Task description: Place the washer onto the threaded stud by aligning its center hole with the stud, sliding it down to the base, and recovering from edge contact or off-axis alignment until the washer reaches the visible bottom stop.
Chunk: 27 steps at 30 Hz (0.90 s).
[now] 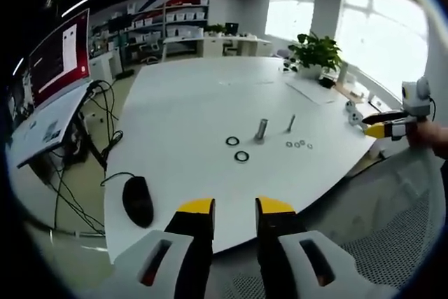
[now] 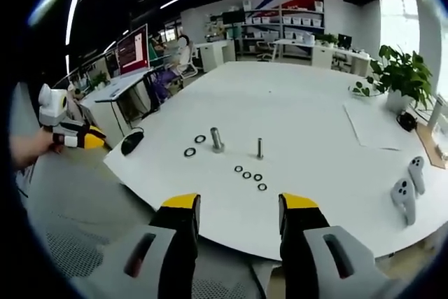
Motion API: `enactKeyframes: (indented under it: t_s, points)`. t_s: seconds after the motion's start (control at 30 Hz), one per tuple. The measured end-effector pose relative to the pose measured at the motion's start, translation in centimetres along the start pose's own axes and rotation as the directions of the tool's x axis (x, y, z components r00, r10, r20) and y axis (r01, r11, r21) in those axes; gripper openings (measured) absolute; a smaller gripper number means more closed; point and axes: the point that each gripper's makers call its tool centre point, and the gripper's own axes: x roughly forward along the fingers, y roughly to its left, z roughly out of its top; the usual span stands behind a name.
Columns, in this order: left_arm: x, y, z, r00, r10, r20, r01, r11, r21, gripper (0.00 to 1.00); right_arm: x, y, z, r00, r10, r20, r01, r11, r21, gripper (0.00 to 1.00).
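On the white table a thick threaded stud and a thin stud stand upright. Two large dark washers lie flat just left of the thick stud, and several small washers lie in a row by the thin one. My left gripper hovers off the table's near edge, open and holding nothing. In the right gripper view the thick stud, thin stud, large washers and small washers sit ahead of my open, unloaded right gripper, which is also short of the table edge.
A black mouse with its cable lies near the table's left edge. White hand controllers, a sheet of paper and a potted plant occupy the far right side. A mesh chair back sits below the grippers.
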Motion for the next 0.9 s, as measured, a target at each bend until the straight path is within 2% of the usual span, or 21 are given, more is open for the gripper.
enactKeyframes:
  t_s: [0.13, 0.3, 0.43, 0.5, 0.57, 0.9]
  points:
    - [-0.26, 0.01, 0.54, 1.0, 0.004, 0.028, -0.004, 1.0, 0.007, 0.21, 0.1, -0.12, -0.28, 1.0, -0.005, -0.018, 0.005, 1.0, -0.004, 0.47]
    - [0.03, -0.51, 0.08, 1.0, -0.021, 0.003, 0.021, 1.0, 0.012, 0.23, 0.16, -0.19, -0.72, 0.999, -0.01, -0.039, 0.01, 1.0, -0.019, 0.48]
    - [-0.16, -0.32, 0.46, 1.0, -0.019, 0.025, 0.019, 1.0, -0.006, 0.23, 0.12, -0.14, -0.72, 0.999, -0.007, -0.039, 0.007, 1.0, -0.017, 0.48]
    - [-0.08, -0.25, 0.29, 1.0, -0.007, 0.013, 0.008, 1.0, -0.003, 0.24, 0.1, -0.1, -0.63, 0.999, -0.004, -0.034, 0.003, 1.0, -0.02, 0.48]
    - [0.04, -0.15, -0.04, 1.0, 0.012, -0.012, -0.011, 0.999, 0.038, 0.24, 0.06, -0.14, -0.51, 1.0, -0.005, -0.026, 0.005, 0.999, -0.032, 0.48]
    - [0.22, -0.34, 0.13, 1.0, 0.005, -0.018, -0.005, 0.999, 0.034, 0.28, 0.05, 0.3, -0.6, 0.999, 0.027, -0.026, -0.027, 1.0, -0.011, 0.48]
